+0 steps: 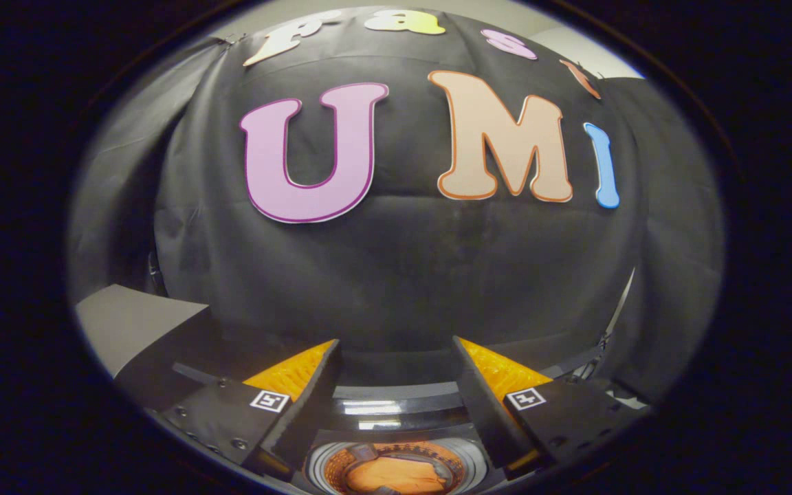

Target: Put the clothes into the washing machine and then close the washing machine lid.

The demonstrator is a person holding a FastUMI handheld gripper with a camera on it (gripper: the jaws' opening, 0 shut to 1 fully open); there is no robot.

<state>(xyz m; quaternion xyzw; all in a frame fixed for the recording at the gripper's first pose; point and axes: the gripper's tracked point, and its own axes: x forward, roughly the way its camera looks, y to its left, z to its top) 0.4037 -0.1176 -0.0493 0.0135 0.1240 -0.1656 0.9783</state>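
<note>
Tongs (396, 357) spread apart, holding nothing. Washing machine (396, 405) directly below and between the fingers; orange clothes (392, 476) lie inside its drum. Lid up, glossy.

The gripper (396, 357) has two wedge-shaped fingers (306, 405) that taper toward their tips, with ribbed inner pads. Each finger sits on a flat, dark mounting block (221, 416) studded with small round screws. A small square black-and-white marker (269, 401) is stuck on each block, one per side. The fingers stand well apart with empty space between them.
</note>
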